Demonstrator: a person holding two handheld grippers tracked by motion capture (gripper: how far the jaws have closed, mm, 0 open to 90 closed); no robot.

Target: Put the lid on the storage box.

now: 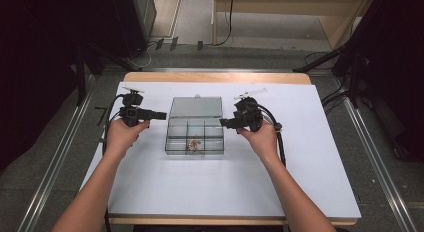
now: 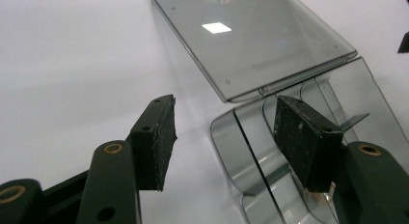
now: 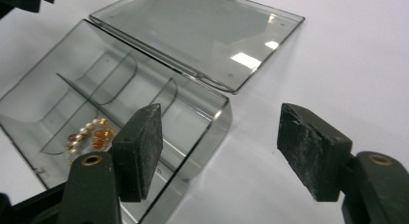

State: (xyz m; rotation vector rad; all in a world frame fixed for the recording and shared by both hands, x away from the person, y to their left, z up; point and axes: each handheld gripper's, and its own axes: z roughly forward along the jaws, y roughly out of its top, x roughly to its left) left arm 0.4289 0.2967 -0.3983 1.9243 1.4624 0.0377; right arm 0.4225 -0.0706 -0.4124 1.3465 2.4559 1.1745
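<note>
A clear grey compartment box sits open in the middle of the white sheet, its lid lying flat behind it. A small beaded piece of jewellery lies in the front middle compartment. My left gripper hovers at the box's back left corner with its jaws apart. From its own view, the left gripper looks over the lid and the box, gripping nothing. My right gripper is at the box's right side. In its own view the right gripper is open above the box wall, with the beads at the left.
The white sheet covers a wooden table whose edges show at the front and back. Black stands and cables flank the table on both sides. Bare sheet lies in front of the box and to its right.
</note>
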